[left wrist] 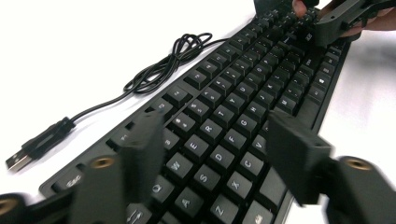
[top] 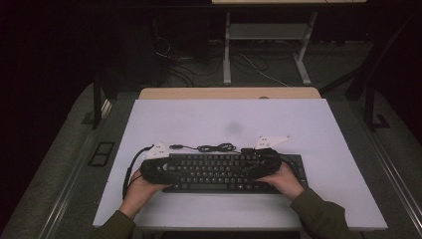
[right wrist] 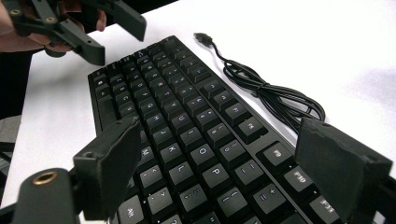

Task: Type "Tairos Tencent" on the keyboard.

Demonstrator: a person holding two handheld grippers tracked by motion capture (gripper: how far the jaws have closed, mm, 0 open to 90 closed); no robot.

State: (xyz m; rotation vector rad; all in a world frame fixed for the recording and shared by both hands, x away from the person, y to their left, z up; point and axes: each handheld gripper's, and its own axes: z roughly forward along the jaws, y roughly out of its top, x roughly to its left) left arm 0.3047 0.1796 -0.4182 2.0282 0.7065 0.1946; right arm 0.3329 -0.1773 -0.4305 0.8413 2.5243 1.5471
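A black keyboard lies flat near the front edge of the white table. Its cable is coiled just behind it, and the USB plug lies loose on the table. My left gripper hovers over the keyboard's left end, jaws apart above the keys and gripping nothing. My right gripper stands over the right end with its jaws wide apart, also above the keys. In the high view the left gripper and the right gripper point inward toward each other along the keyboard.
The white table top stretches bare behind the cable, with a wooden strip along its far edge. Beyond it are the metal legs of another desk and floor cables in the dark. A black floor fixture lies left of the table.
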